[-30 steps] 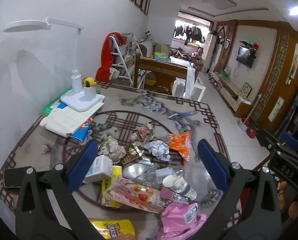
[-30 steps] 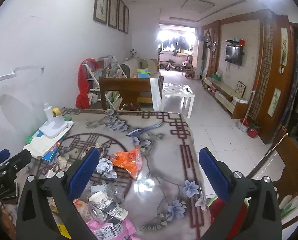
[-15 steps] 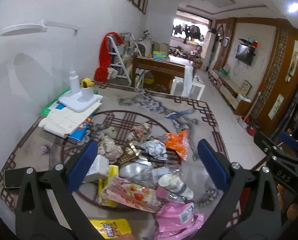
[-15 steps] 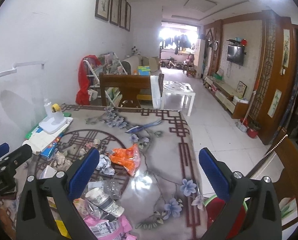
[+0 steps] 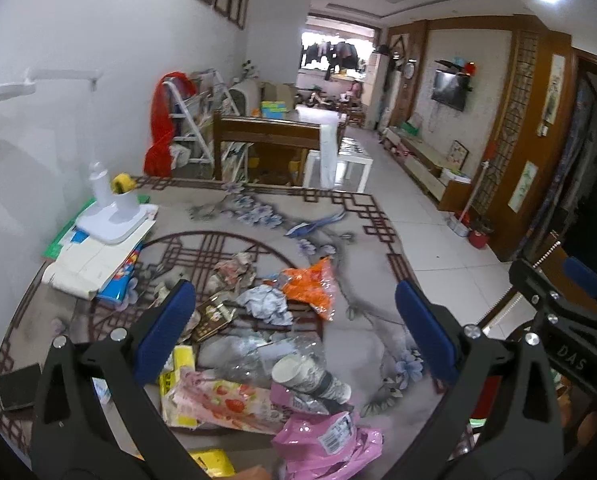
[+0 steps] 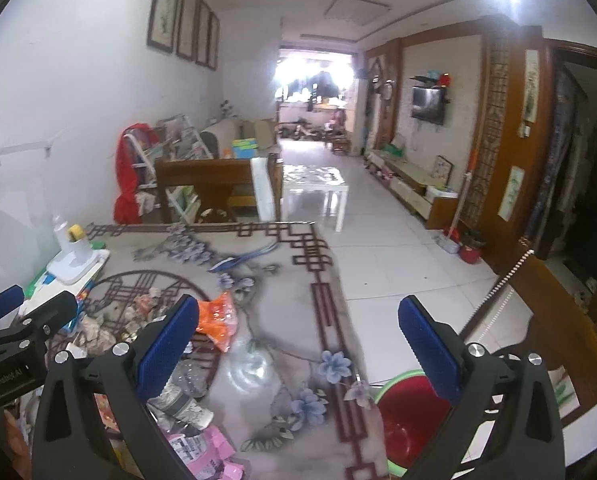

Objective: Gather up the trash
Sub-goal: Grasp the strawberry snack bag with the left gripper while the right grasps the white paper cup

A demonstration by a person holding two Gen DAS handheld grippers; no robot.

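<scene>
— Two grippers, both with jaws spread wide and nothing between the pads. Where's the trash relative to each?

— Heap sits on the patterned table (image 5: 370,240), left-of-centre. Left gripper (image 5: 294,336) hangs directly over it: paper cup (image 5: 310,376) lies just below and between its fingers, pink mailer bag (image 5: 330,444) nearer the camera, strawberry wrapper (image 5: 222,398) to the lower left, orange wrapper (image 5: 312,284) and crumpled paper (image 5: 264,304) further out.

— And the right one?

— Right gripper (image 6: 298,344) is over bare tabletop; heap lies off to its left, behind its left finger. Red bin (image 6: 406,420) shows below the table edge, just inside its right finger. So left is nearer the trash, right is nearer the bin.

— Cup's axis?

— On its side, mouth up-left, base down-right in the left wrist view, so it runs diagonally to the finger line. My reading: a small wrist turn would put the pads across its body, not along it.

— Risk?

— Cup rests on the clear crushed bottle (image 5: 258,356) and touches the pink bag; a low grab could likely snag those too. Depth from fingertips to cup I can't judge through the fisheye.
</scene>
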